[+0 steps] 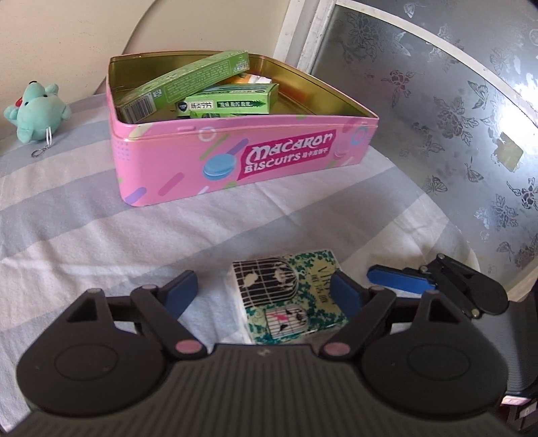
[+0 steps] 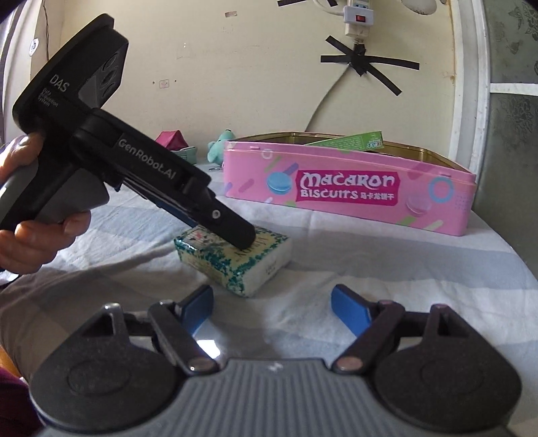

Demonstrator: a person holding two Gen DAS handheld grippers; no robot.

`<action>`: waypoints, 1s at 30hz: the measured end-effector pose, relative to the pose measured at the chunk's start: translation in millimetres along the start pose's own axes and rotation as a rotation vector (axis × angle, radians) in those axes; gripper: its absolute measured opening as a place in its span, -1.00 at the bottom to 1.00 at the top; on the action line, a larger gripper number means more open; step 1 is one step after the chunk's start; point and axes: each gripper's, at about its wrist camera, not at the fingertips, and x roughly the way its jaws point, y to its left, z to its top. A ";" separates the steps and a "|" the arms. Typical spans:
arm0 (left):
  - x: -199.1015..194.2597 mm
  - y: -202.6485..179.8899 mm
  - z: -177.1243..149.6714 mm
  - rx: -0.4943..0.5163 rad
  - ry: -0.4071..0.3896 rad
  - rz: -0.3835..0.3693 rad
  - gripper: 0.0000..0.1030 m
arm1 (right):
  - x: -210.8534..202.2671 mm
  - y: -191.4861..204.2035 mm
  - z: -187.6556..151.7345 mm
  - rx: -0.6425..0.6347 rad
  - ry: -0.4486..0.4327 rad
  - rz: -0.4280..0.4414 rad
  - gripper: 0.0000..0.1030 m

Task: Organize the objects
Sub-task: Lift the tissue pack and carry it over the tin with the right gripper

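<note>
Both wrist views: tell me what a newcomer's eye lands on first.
The pink Macaron Biscuits tin stands open at the back of the striped cloth, with green boxes piled inside. Nearer, the left gripper straddles a birdcage-print tissue pack. A teal plush keychain sits far left.

Cream wall [image 2: 255, 67] at the back, black tape strips [image 2: 366, 64] crossed over it and a white power strip [image 2: 356, 18] hanging up top. On the right, a white-framed frosted window [image 1: 437, 101] patterned with flowers and butterflies glows with daylight. Underfoot, a grey-and-white striped cloth [image 1: 84, 218] covers the surface.
</note>
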 end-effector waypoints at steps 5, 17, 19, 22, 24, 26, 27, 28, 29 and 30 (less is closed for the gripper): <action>5.5 -20.7 -3.4 0.074 0.012 -0.032 0.55 | 4.4 -0.5 3.9 -0.005 0.013 0.026 0.39; -4.9 -34.2 36.5 0.064 -0.119 -0.065 0.45 | -9.3 -7.1 31.2 -0.060 -0.142 -0.077 0.10; -11.2 -34.5 54.1 0.075 -0.173 -0.046 0.45 | -9.7 -19.1 48.1 -0.071 -0.189 -0.088 0.10; -12.1 -28.5 78.7 0.074 -0.227 -0.015 0.45 | 0.5 -36.6 72.2 -0.065 -0.238 -0.087 0.10; -6.2 -20.2 95.0 0.062 -0.249 0.017 0.45 | 18.9 -33.5 83.9 -0.050 -0.251 -0.080 0.10; 4.0 -12.2 108.5 0.051 -0.257 0.054 0.45 | 39.9 -28.7 93.1 -0.041 -0.250 -0.080 0.10; 9.1 -8.4 113.0 0.045 -0.258 0.070 0.45 | 50.5 -25.1 96.5 -0.042 -0.244 -0.083 0.10; 15.1 -4.1 117.7 0.039 -0.256 0.090 0.45 | 62.1 -23.0 100.1 -0.042 -0.234 -0.085 0.10; 20.5 -0.4 121.2 0.036 -0.255 0.113 0.45 | 72.8 -21.1 102.1 -0.038 -0.223 -0.085 0.10; 25.9 1.9 123.9 0.036 -0.254 0.134 0.45 | 82.4 -18.9 104.0 -0.034 -0.212 -0.084 0.10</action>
